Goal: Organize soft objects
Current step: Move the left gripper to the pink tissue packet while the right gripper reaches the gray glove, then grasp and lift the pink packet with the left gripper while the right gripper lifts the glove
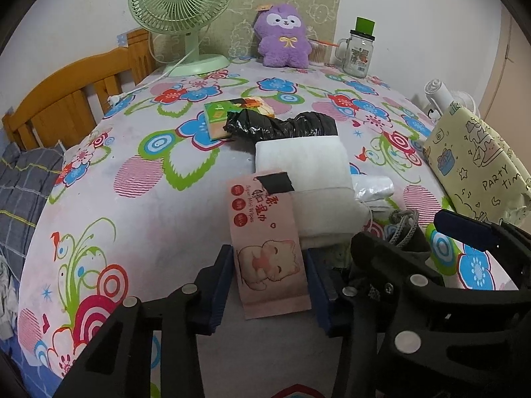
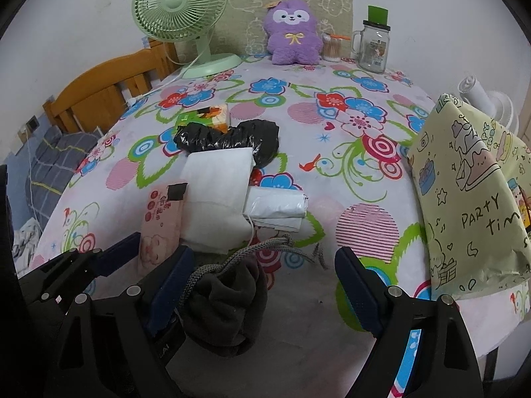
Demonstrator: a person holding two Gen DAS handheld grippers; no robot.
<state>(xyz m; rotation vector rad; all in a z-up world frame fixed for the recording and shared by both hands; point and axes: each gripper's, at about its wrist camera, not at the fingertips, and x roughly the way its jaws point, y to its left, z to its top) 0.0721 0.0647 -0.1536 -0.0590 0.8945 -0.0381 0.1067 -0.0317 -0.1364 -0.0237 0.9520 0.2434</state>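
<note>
A pink wet-wipes pack point(image 1: 265, 232) lies on the floral tablecloth between the fingers of my left gripper point(image 1: 270, 285), whose jaws stand close on both sides of it. It also shows in the right wrist view point(image 2: 161, 222). My right gripper point(image 2: 262, 285) is open around a dark grey drawstring pouch point(image 2: 229, 298). A folded white cloth point(image 1: 315, 179) lies beyond the wipes, with a white plastic bag point(image 2: 277, 207) at its right and a black plastic bag point(image 1: 278, 124) behind it. A purple plush toy point(image 1: 282, 38) sits at the back.
A green desk fan point(image 1: 179, 10) stands back left, its cord trailing off the table. A glass jar mug point(image 1: 358, 53) and a cotton-swab holder point(image 2: 332, 48) stand back right. A green tissue pack point(image 1: 229, 114) lies mid-table. A yellow "Party time" bag point(image 2: 471, 192) stands at the right edge.
</note>
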